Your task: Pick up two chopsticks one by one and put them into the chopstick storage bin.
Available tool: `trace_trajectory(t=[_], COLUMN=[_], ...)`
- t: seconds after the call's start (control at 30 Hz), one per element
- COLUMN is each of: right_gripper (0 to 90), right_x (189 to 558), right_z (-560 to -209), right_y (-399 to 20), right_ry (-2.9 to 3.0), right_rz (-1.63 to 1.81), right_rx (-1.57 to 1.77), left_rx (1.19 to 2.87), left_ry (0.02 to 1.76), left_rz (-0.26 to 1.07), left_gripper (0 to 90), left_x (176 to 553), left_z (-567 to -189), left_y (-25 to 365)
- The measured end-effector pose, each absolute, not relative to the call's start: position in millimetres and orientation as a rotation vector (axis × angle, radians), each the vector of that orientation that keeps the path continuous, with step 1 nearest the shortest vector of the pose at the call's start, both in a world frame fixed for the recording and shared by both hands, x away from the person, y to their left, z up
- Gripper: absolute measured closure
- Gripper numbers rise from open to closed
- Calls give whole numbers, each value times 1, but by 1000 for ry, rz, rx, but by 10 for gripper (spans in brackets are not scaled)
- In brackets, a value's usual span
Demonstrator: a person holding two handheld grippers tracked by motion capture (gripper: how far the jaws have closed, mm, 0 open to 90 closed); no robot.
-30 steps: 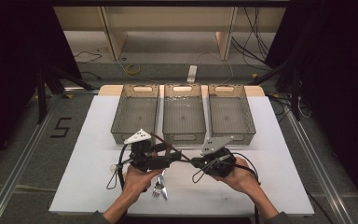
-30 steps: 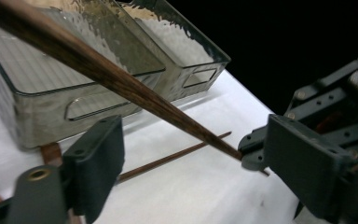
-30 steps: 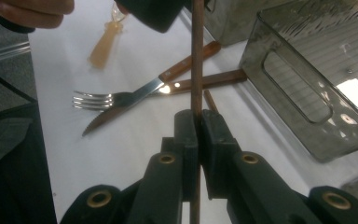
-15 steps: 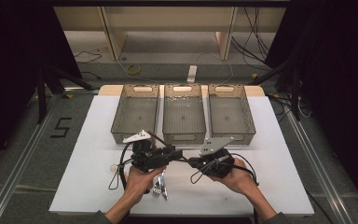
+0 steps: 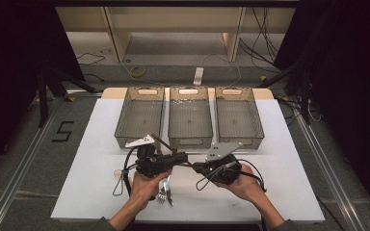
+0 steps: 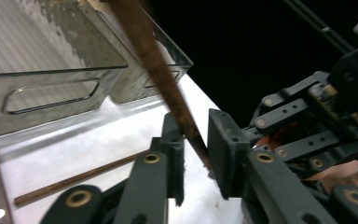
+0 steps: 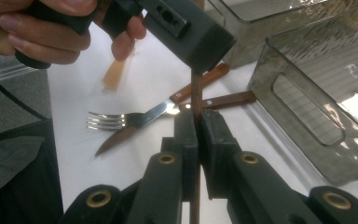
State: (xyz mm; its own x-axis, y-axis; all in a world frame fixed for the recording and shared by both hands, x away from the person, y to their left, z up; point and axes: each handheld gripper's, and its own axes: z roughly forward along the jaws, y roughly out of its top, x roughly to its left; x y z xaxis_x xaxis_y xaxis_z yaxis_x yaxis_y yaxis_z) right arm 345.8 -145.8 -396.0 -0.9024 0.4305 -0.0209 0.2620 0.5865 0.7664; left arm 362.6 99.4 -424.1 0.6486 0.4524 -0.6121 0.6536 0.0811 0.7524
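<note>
1. Thin brown wooden stick [image 6: 161, 60] slanting down from the upper left of the left gripper view into the gap of the left gripper [image 6: 196, 116]; in the high view, lifted just above the white bench [image 5: 294, 144], low centre of the frame, in front of the three clear plastic bins [image 5: 188, 139].
2. Right gripper [image 7: 198, 115]: jaws pressed tight on the stick's lower part, gripped dead centre at the middle of the right gripper view. Best left clamped and motionless until the handover is secure.
3. Left gripper: jaws just been closing, narrowed most of the way, the stick between them, leaning against the right-hand pad with a sliver of daylight beside the other pad. Not a firm pinch, judging by that gap.
4. Finish the squeeze slowly, squaring the pads to the stick first; at this slant a fast close could lever it out of line or snap it free of the right jaws.
5. Open the right jaws only once both left pads sit flat on the wood.
6. Avoid dipping toward the second brown stick [image 6: 74, 179], lower left of the left gripper view, or the steel fork [image 7: 121, 120] and wooden-handled knife [image 7: 205, 101] lying mid-frame in the right gripper view.
7. Then carry the stick level toward a bin, well above the rim.
</note>
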Motion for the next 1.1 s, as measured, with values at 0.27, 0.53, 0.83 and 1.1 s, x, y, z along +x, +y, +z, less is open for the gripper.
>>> trace_trajectory(t=[0.27,0.53,0.83,1.1], right_gripper=[846,546,356,303], right_x=[345,346,347,342], right_z=[-399,-400,-414,-419], right_y=[-145,-167,-187,-198], right_ry=[2610,2581,2502,2493], right_rz=[1229,1272,1263,1252], right_rx=[552,643,795,851], left_rx=[1574,1641,1676,1698], left_ry=[907,923,957,975], left_rz=[-212,-157,-124,-83], left_gripper=[836,840,839,838], left_x=[361,368,383,399], left_z=[-418,-403,-379,-358], left_y=[99,111,137,158])
